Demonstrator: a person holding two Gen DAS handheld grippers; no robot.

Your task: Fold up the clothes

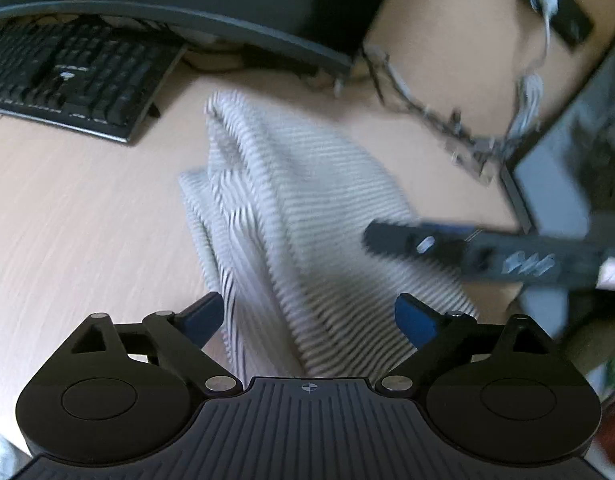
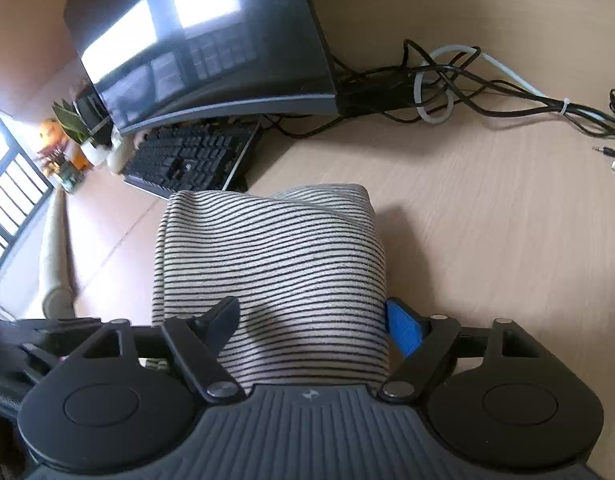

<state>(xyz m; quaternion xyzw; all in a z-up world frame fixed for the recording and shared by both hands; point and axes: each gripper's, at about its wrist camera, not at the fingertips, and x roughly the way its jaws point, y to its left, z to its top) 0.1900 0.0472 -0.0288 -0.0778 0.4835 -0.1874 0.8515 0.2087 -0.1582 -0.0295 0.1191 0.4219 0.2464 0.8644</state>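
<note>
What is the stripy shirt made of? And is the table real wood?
The stripy shirt looks like soft knitted fabric, maybe cotton: it bends in rounded folds and has a matte, slightly fuzzy surface. The table shows pale wood grain lines, but it is very smooth and even, so it could be a printed laminate rather than solid wood. I cannot tell for sure.

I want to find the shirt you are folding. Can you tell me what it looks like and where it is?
Look at the wooden desk with the big dark monitor at the back. In front of the black keyboard lies the shirt, folded into a thick bundle. It is the only soft thing there, pale with thin dark stripes.
</note>
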